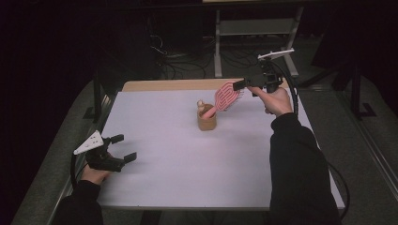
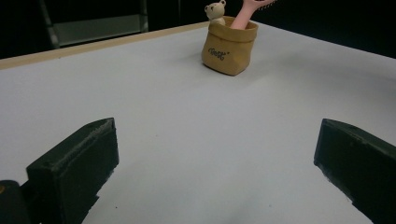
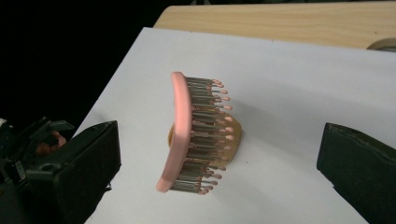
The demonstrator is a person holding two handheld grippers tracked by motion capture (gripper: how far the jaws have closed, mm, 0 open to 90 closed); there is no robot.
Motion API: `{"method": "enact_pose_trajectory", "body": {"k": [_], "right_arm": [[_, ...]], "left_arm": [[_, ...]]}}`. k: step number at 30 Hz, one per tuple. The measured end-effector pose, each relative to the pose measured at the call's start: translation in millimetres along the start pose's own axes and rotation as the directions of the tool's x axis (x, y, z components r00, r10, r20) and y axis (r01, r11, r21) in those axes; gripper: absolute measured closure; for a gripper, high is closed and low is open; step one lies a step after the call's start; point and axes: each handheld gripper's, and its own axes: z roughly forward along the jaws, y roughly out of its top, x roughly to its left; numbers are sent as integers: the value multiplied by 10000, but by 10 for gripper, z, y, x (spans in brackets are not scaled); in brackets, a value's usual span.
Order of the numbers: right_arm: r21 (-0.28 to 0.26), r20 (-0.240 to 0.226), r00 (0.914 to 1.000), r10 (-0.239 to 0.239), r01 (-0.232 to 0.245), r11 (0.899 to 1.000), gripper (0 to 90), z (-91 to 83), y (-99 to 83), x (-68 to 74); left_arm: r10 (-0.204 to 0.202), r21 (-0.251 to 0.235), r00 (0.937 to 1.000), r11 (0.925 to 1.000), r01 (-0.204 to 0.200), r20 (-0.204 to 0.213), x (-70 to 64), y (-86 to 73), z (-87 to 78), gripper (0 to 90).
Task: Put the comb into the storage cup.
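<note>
A pink hairbrush point(image 1: 227, 96) stands tilted with its handle in a small tan pouch point(image 1: 206, 121), near the middle of the white table. A little bear figure point(image 1: 201, 105) sits at the pouch's rim. My right gripper point(image 1: 240, 86) is raised at the brush head, open. In the right gripper view the brush point(image 3: 182, 130) stands between the wide-apart jaws, touching neither, with the pouch point(image 3: 236, 135) behind it. My left gripper point(image 1: 126, 146) rests open near the table's left edge with nothing in it. From there the pouch point(image 2: 229, 46), bear point(image 2: 215, 10) and brush handle point(image 2: 245, 14) are far ahead.
A white sheet point(image 1: 187, 168) covers the table, with a strip of bare wood point(image 1: 178, 85) along the far edge. Cables and a metal frame point(image 1: 253, 28) stand on the dark floor behind the table.
</note>
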Motion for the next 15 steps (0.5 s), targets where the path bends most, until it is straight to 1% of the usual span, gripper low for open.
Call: {"method": "enact_pose_trajectory", "body": {"k": [4, 9, 15], "right_arm": [[-171, 19, 9998, -209, 209, 9996, 0, -76, -42, -9], [-203, 95, 9998, -196, 198, 9996, 0, -151, -103, -60], [-373, 126, 9998, -152, 157, 9992, 0, -236, -184, -128]], "left_arm": [[-4, -4, 10000, 10000, 4, -6, 2, 0, 0, 0], [-24, -4, 10000, 10000, 24, -8, 2, 0, 3, 0], [-1, 6, 10000, 10000, 1, 25, -7, 4, 4, 0]]}}
